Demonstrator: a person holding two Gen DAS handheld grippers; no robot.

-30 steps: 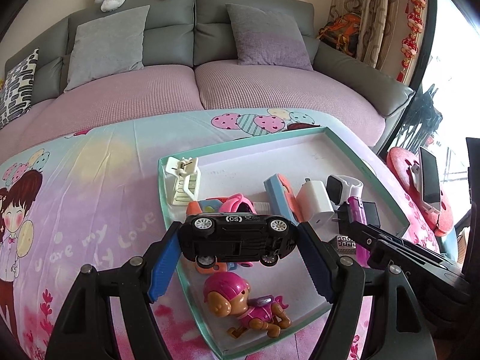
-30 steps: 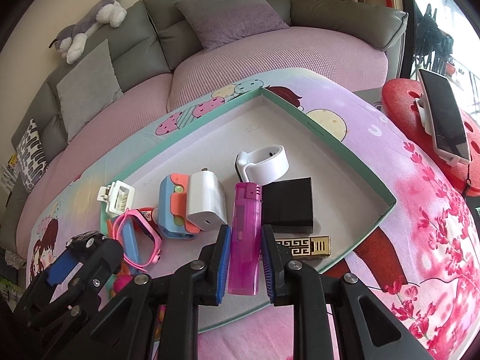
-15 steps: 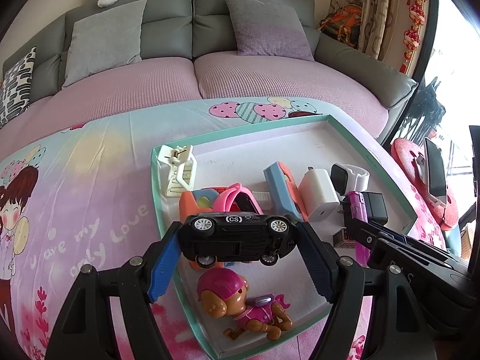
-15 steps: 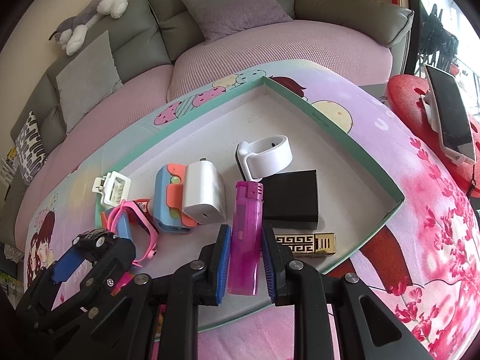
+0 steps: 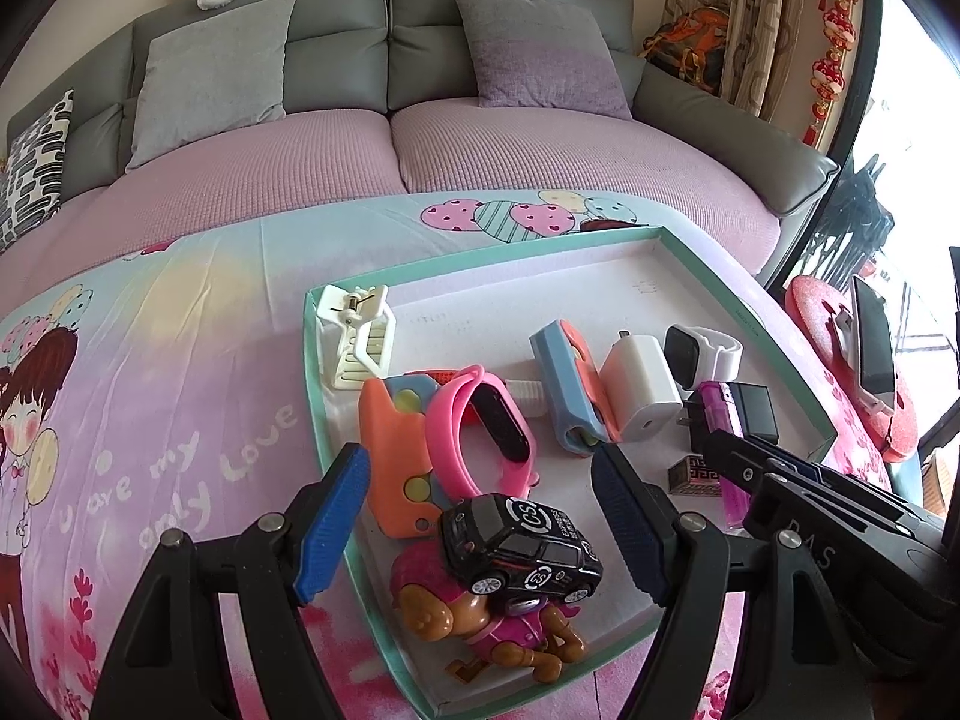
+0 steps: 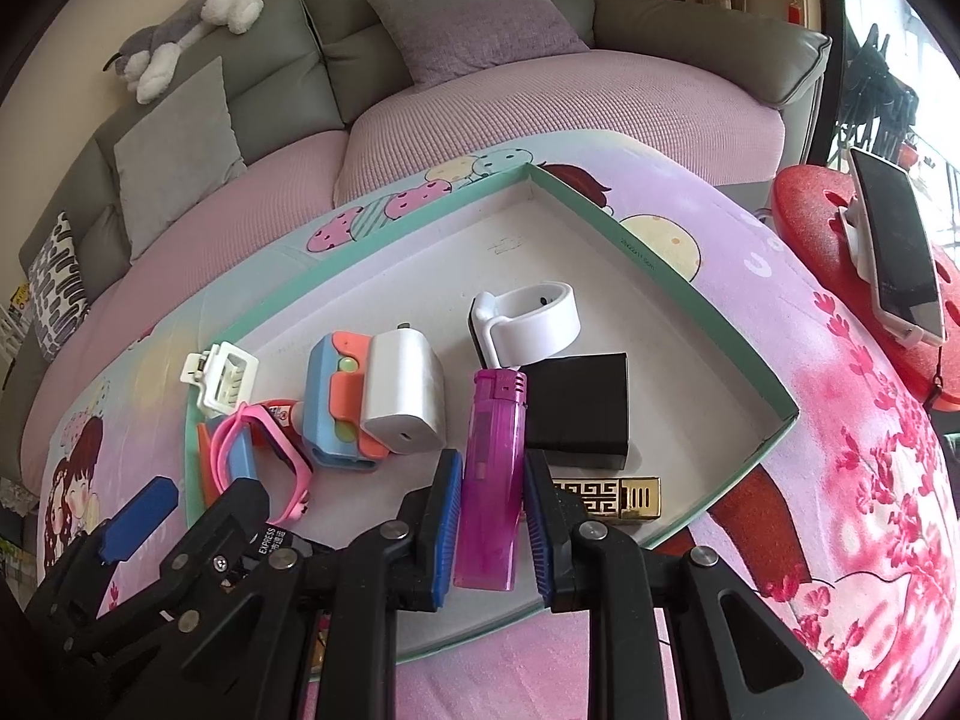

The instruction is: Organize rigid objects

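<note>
A black toy car (image 5: 521, 545) lies tilted on a pink pup figure (image 5: 480, 618) at the near corner of the teal-rimmed tray (image 5: 312, 360). My left gripper (image 5: 480, 519) hangs open just above it, and its blue pads (image 5: 333, 519) are clear of the car. In the right wrist view my right gripper (image 6: 493, 468) is shut on a purple lighter (image 6: 489, 456), with both pads against its sides. The lighter lies low over the tray floor beside a black box (image 6: 579, 408) and a gold patterned lighter (image 6: 606, 498).
The tray (image 6: 690, 282) also holds a white clip (image 5: 354, 336), a pink watch band (image 5: 480, 420), an orange toy (image 5: 390, 456), a blue-orange case (image 6: 333, 402), a white charger (image 6: 405, 396) and a white watch (image 6: 528, 318). A sofa lies behind. A phone on a red stand (image 6: 894, 240) is at the right.
The black car has left the left gripper's pads and dropped onto the pup figure. The right gripper stays on the lighter, and its view has barely shifted.
</note>
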